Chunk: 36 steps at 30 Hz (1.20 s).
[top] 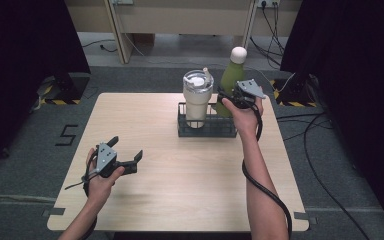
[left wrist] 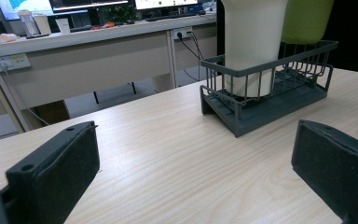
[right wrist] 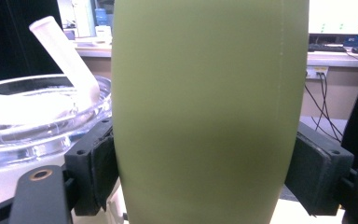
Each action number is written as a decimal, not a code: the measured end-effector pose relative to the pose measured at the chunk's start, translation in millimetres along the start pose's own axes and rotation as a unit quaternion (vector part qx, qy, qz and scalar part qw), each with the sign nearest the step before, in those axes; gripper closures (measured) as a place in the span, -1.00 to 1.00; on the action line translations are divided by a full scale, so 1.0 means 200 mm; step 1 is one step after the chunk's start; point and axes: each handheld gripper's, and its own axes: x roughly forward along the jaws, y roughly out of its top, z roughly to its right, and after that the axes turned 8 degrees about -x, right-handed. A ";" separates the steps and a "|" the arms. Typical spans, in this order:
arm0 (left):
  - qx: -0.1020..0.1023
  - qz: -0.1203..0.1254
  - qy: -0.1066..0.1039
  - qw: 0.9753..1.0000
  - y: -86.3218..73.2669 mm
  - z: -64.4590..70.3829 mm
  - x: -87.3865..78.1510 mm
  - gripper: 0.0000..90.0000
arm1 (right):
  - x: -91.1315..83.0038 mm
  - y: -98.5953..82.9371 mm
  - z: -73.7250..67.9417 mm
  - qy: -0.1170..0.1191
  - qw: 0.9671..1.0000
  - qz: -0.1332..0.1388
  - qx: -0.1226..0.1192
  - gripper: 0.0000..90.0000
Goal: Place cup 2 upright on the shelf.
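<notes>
Since the right tongs [top: 228, 98] clamp the bottle [top: 231, 80] at its smooth, rigid belly, slipping seems likely; hold firmly. Left tongs [top: 128, 155] gape empty over the desk [top: 190, 175].

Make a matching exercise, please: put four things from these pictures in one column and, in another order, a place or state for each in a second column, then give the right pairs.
Things:
1. green bottle with a cream cap
2. cream tumbler with a clear lid and a straw
3. dark wire rack
4. left gripper

Places or states:
A. held open above the near left of the wooden table, gripping nothing
B. stands in the left part of the rack
C. clamped between the jaws of the right gripper
D. rests on the table's far side, holding two vessels

Pairs: 1-C, 2-B, 3-D, 4-A
</notes>
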 end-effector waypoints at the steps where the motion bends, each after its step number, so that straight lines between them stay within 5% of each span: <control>1: 0.000 0.000 0.000 1.000 0.00 0.00 0.00 -1.00 | 0.00 0.00 0.00 0.000 1.000 0.000 0.000 -0.53; 36: 0.002 -0.003 -0.006 1.000 -0.01 0.01 0.01 -1.00 | 0.10 -0.17 0.00 -0.012 0.999 -0.045 0.003 -0.53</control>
